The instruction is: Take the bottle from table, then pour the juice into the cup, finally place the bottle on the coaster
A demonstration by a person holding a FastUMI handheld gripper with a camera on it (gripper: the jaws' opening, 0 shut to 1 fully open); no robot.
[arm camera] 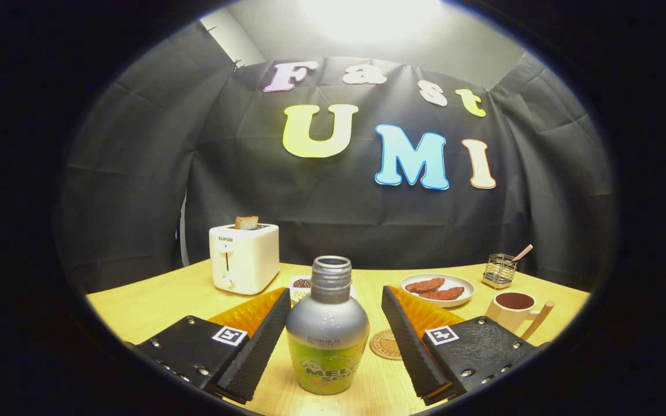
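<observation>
Bottle (327, 326) near the bench's (154, 309) front edge, uncapped — smooth, rigid, likely slippery; your fingers (333, 341) gape clear either side — close on the wide lower body, upright

A pale wooden table (154, 306) is carrying an uncapped bottle (327, 329) standing between the gripper's (333, 341) spread fingers – neither touching it – with a coaster (385, 345), cup (512, 309), plate (438, 289), wire holder (499, 270) and toaster (244, 257) sitting beyond.
</observation>
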